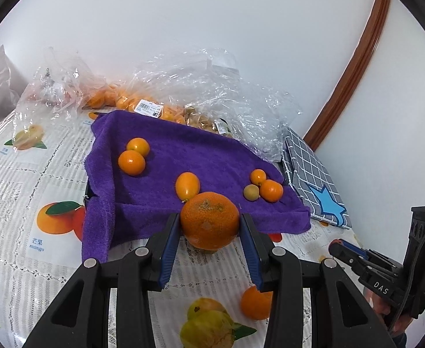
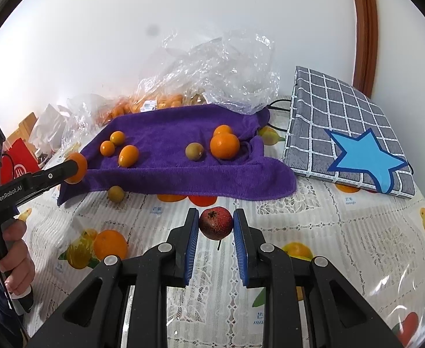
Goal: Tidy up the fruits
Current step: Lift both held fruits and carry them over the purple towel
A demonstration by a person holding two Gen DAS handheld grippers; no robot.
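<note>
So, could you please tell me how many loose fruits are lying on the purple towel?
6: two small oranges at the purple towel's left end, an oval orange fruit in the middle, two oranges and a greenish-brown fruit at the right end. Folds may hide others.

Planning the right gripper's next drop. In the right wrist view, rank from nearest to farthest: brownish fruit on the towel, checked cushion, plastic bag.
1. Brownish fruit, straight ahead on the purple towel.
2. Checked cushion, off to the right.
3. Plastic bag, behind the towel by the wall.
</note>
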